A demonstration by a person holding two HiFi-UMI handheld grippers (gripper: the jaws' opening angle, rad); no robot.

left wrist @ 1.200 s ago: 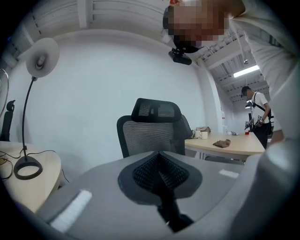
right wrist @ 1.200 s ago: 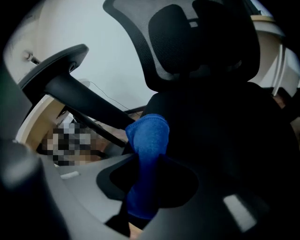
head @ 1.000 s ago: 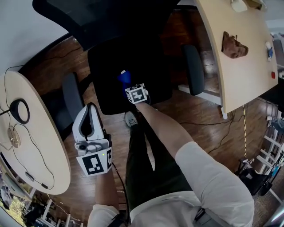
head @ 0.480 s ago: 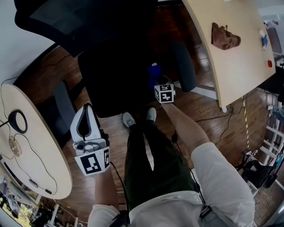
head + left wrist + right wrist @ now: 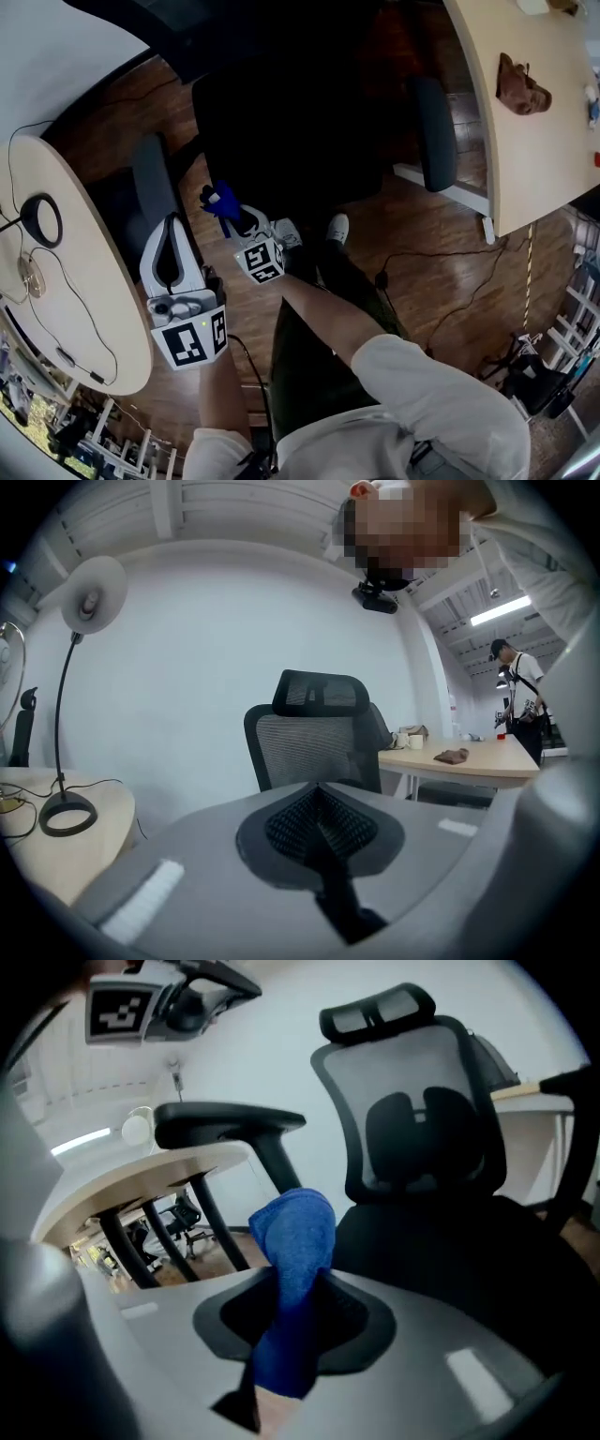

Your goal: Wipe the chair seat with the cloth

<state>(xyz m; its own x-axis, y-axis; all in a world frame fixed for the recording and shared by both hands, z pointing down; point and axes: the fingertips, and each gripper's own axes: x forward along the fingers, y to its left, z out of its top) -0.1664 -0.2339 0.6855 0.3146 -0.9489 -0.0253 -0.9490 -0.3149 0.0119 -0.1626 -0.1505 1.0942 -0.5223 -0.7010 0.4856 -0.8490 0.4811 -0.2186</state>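
Observation:
The black chair seat (image 5: 281, 122) fills the top middle of the head view. My right gripper (image 5: 234, 217) is shut on a blue cloth (image 5: 221, 199) and holds it at the seat's front left corner, close to the grey left armrest (image 5: 154, 184). In the right gripper view the cloth (image 5: 298, 1241) stands up out of the gripper (image 5: 295, 1309), with the seat (image 5: 450, 1241) and mesh backrest (image 5: 422, 1119) to its right. My left gripper (image 5: 178, 225) hangs over the floor left of the seat. Its jaws (image 5: 319, 822) meet with nothing in them and face the backrest (image 5: 314, 738).
A round pale table (image 5: 56, 309) with a lamp base (image 5: 42, 221) and cables lies at the left. A long desk (image 5: 534, 141) with a brown object (image 5: 522, 86) stands at the right. The right armrest (image 5: 436, 131) and my shoes (image 5: 337, 227) are nearby. A person (image 5: 516, 691) stands far off.
My right gripper has swept the blue cloth from the seat's front right, by the right armrest, across to its front left corner. The left gripper has stayed where it was, still shut.

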